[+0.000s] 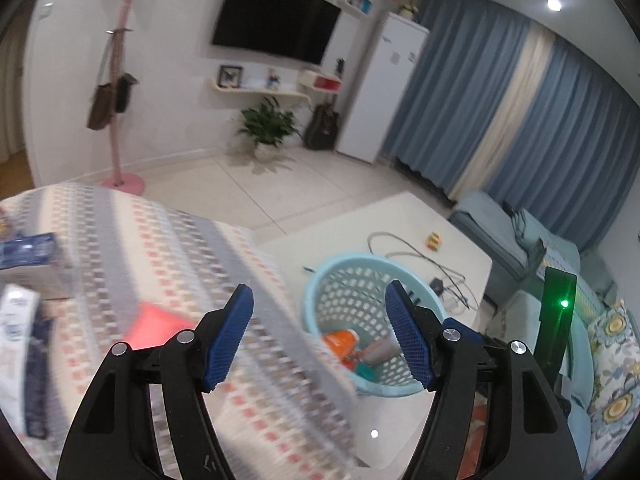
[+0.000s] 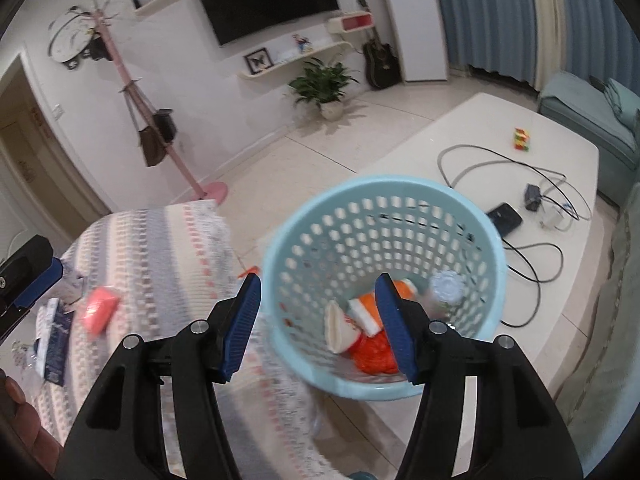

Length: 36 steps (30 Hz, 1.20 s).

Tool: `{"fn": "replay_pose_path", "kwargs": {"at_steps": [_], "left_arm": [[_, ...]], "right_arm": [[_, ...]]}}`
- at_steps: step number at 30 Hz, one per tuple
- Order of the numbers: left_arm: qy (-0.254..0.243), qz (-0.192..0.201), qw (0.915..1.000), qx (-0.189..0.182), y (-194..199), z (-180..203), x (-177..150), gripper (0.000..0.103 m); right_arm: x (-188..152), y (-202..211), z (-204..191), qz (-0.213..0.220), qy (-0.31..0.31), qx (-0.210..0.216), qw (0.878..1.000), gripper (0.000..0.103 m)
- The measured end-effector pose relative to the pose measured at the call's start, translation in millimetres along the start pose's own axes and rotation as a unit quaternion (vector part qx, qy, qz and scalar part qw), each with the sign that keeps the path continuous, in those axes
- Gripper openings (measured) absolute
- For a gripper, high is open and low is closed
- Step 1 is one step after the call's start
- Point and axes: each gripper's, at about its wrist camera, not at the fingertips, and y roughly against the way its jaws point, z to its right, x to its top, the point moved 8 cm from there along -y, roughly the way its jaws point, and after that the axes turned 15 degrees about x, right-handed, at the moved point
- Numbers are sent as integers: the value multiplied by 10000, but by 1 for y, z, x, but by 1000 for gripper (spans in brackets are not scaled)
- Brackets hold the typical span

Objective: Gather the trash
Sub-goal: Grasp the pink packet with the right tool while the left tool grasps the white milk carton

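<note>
A light blue perforated basket stands on the floor beside the patterned table; it also shows in the left wrist view. Inside lie a paper cup, an orange wrapper and a clear plastic bottle. My right gripper is open and empty above the basket's near rim. My left gripper is open and empty over the table's edge. A pink piece of trash lies on the tablecloth, and shows blurred in the left wrist view. The left gripper's side shows at the right wrist view's left edge.
Blue and white cartons and a dark packet lie on the patterned tablecloth. A low white table holds cables, a phone and a colour cube. A sofa stands right.
</note>
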Motion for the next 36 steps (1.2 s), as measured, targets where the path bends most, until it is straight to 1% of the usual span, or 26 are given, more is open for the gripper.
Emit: {"fn": "replay_pose_path", "kwargs": {"at_steps": [3, 6, 11, 12, 16, 20, 23, 26, 30, 33, 36], "left_arm": [[221, 162, 9995, 168, 21, -32, 3, 67], [460, 287, 9980, 332, 38, -66, 5, 67], [723, 399, 9936, 765, 58, -121, 3, 67], [760, 386, 9922, 914, 59, -134, 1, 67], [888, 253, 9875, 1277, 60, -173, -10, 67], [859, 12, 9824, 1661, 52, -209, -25, 67], [785, -161, 9801, 1818, 46, -226, -40, 70], [663, -318, 9782, 1940, 36, -236, -52, 70], [543, -487, 9788, 1916, 21, -237, -58, 70], [439, -575, 9771, 2001, 11, -239, -61, 70], [435, -659, 9775, 1954, 4, -241, -62, 69]], "right_arm": [[0, 1, -27, 6, 227, 130, 9997, 56], [-3, -1, -52, -21, 443, 237, 9987, 61], [-10, -7, -98, -91, 830, 481, 9953, 61], [-12, -9, -106, -116, 883, 521, 9947, 61], [-21, -24, -143, -276, 1140, 759, 9902, 61], [-29, -40, -173, -392, 1319, 934, 9861, 61], [-33, -53, -191, -506, 1441, 1054, 9826, 61], [-40, -66, -203, -679, 1461, 1149, 9802, 61], [-48, -82, -210, -873, 1476, 1148, 9785, 61], [-53, -92, -211, -990, 1462, 1135, 9777, 61], [-58, -102, -211, -1128, 1346, 1198, 9771, 61]]}}
